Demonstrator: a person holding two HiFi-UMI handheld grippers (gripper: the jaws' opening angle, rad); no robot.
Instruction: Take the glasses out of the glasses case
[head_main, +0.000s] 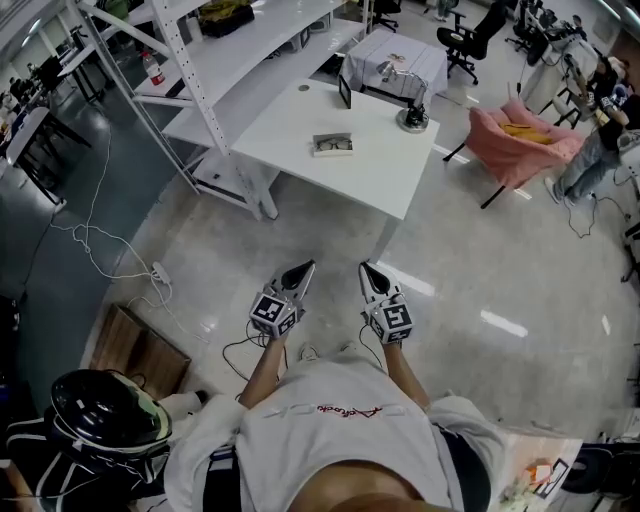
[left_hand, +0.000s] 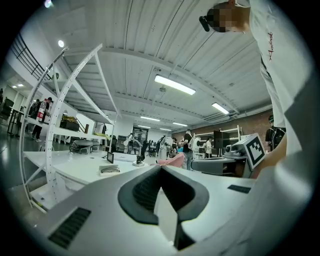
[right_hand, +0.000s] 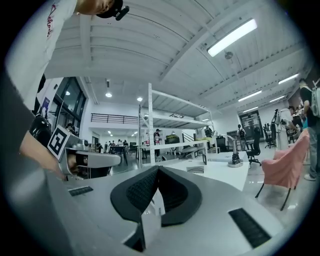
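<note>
The glasses case (head_main: 333, 144) is seen as a small, pale, rectangular box. It is laid flat on the white table (head_main: 290, 125), near the table's middle and well apart from its edges. The dark-framed glasses (head_main: 336, 145) are seen lying within the case's outline, with the lenses facing upward. Whether a lid is raised cannot be determined.

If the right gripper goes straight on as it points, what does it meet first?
Likely the table; nothing shows before it. Height is unclear, so the right gripper may pass just above it.
</note>
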